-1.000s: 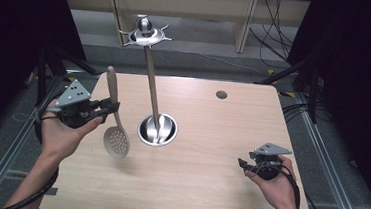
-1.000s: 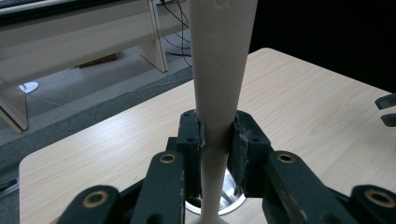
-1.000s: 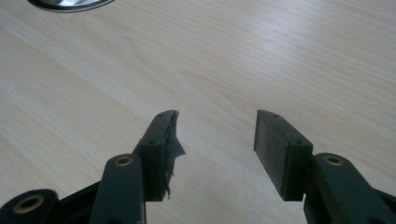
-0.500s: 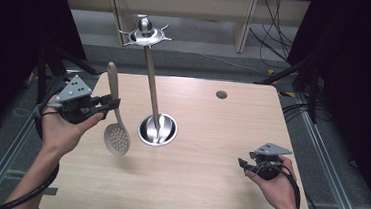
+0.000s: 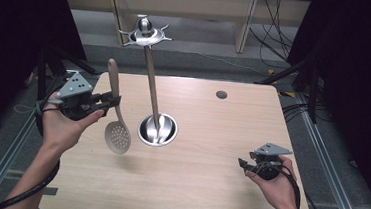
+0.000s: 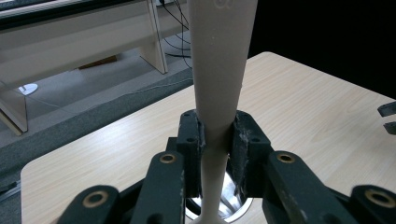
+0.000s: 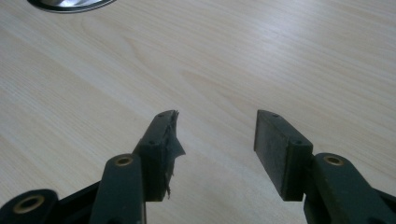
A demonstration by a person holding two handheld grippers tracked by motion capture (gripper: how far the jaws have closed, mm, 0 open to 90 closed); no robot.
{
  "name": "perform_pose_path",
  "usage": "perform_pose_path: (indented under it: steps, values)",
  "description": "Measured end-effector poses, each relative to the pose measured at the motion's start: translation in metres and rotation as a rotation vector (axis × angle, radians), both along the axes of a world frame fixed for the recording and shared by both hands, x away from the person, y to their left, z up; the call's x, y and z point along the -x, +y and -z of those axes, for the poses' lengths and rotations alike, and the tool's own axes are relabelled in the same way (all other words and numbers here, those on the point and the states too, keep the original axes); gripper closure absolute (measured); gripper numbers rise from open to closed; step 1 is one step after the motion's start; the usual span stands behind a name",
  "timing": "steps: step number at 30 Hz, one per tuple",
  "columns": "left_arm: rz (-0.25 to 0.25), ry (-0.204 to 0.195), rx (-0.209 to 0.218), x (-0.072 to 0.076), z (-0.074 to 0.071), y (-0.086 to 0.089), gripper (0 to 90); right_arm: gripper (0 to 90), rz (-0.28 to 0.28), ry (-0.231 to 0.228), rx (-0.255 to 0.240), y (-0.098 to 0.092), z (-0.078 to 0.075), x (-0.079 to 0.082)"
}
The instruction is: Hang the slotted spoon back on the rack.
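A beige slotted spoon hangs upright above the table's left side, its perforated head down. My left gripper is shut on its handle, and the two pads press the narrow part. A metal utensil stand rises from a round steel base at the table's middle, with a hooked crown on top. The spoon hangs just left of that pole. My right gripper rests low at the front right, open, its pads apart over bare wood.
The light wooden table has a small dark hole at the back right. Shelving legs and cables stand on the floor behind it. The steel base's rim shows at the top left of the right gripper view.
My left gripper has carried the spoon slightly right and down toward the stand. The right gripper has stayed in place.
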State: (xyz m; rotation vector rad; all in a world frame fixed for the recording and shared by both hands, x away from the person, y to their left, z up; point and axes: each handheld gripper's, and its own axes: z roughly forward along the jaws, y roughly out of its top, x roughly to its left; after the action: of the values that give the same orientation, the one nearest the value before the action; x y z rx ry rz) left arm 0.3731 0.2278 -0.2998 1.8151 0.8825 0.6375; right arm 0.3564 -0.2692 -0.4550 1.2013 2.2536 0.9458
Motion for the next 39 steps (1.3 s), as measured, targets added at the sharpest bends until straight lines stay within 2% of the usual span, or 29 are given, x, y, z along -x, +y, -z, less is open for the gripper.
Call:
perform_pose_path:
  steps: [3,10,11,15,18,26,27,31,39]
  values:
    - [-0.006,-0.008,-0.011,-0.001,-0.001,0.001,74.2,49.6,0.0,0.0,0.0,0.0,0.0,0.0]
    - [0.001,-0.001,0.005,-0.004,-0.003,0.0,74.2,49.6,0.0,0.0,0.0,0.0,0.0,0.0]
    - [-0.007,-0.007,-0.009,-0.003,-0.004,0.001,74.2,49.6,0.0,0.0,0.0,0.0,0.0,0.0]
    - [-0.004,-0.008,-0.002,-0.005,-0.004,0.001,74.1,49.6,0.006,0.007,-0.003,0.0,0.0,0.001]
    - [-0.006,0.004,0.005,-0.006,-0.004,0.001,74.1,49.5,0.0,-0.001,-0.001,0.0,0.0,0.0]
    - [-0.014,-0.004,0.0,-0.008,-0.006,0.002,74.2,49.5,-0.001,0.001,0.0,0.0,0.0,0.0]
    - [-0.005,0.001,0.013,-0.009,-0.005,0.002,74.1,49.5,0.0,0.001,0.0,0.0,0.0,0.0]
    - [-0.014,-0.001,-0.007,-0.01,-0.007,0.002,74.1,49.5,-0.001,0.0,-0.001,0.0,0.0,0.0]
    - [-0.011,0.011,0.003,-0.014,-0.008,0.002,74.1,49.5,0.003,0.011,-0.012,0.0,0.0,0.0]
